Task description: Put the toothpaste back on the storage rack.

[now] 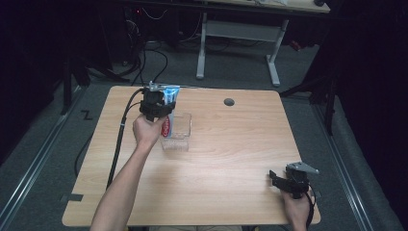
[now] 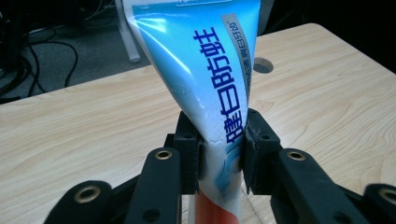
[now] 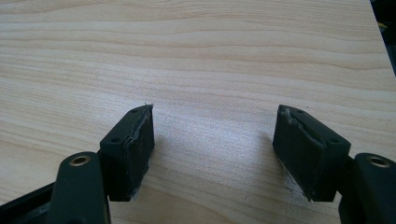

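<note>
Left gripper (image 1: 162, 107) sits in the upper left of the high view, above the near-left corner of a clear plastic box (image 1: 182, 132) that rests on the wooden surface (image 1: 231, 144). I have the toothpaste tube (image 2: 210, 93) clamped in its jaws: in the left gripper view the two pads pinch the tube at its narrow waist, the blue-and-white printed body fanning out wide toward the top of the frame, the red lower part dropping below the pads at the bottom centre. The tube stands nearly upright, flat crimped end up, its lower end toward the box. My reading: the grip is taken low on the body so the lower end can be steered into the box while the broad upper part stays free. In the high view the tube's red part overlaps the left wall of the box; whether it already touches the box floor I cannot tell. Right gripper (image 1: 284, 182) rests low at the lower right of the high view, well apart from the box, idle. In the right gripper view its jaws stand wide apart with bare wood grain between the pads (image 3: 135, 140), nothing held or touched. I judge it parked there to keep clear of the left hand (image 1: 146, 131).
</note>
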Demonstrator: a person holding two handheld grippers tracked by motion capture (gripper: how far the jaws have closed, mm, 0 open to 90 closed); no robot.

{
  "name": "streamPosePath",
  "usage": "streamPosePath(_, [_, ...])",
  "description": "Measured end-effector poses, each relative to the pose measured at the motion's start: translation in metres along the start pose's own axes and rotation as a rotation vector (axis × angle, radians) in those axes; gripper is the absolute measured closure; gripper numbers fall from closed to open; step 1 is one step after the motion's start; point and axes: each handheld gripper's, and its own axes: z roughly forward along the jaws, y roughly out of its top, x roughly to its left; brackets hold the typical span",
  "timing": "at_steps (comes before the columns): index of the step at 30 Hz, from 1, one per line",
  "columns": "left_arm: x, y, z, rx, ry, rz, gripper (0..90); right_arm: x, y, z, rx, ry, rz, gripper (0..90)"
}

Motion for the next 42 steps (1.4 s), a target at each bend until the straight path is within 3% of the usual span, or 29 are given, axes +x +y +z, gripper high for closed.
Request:
streamPosePath(21, [0.003, -0.021, 0.007, 0.039, 0.003, -0.038, 70.7, 0.000, 0.000, 0.000, 0.001, 0.000, 0.002, 29.4])
streamPosePath(42, [0.005, -0.028, 0.010, 0.059, 0.006, -0.046, 70.0, 0.000, 0.000, 0.000, -0.001, 0.001, 0.003, 29.4])
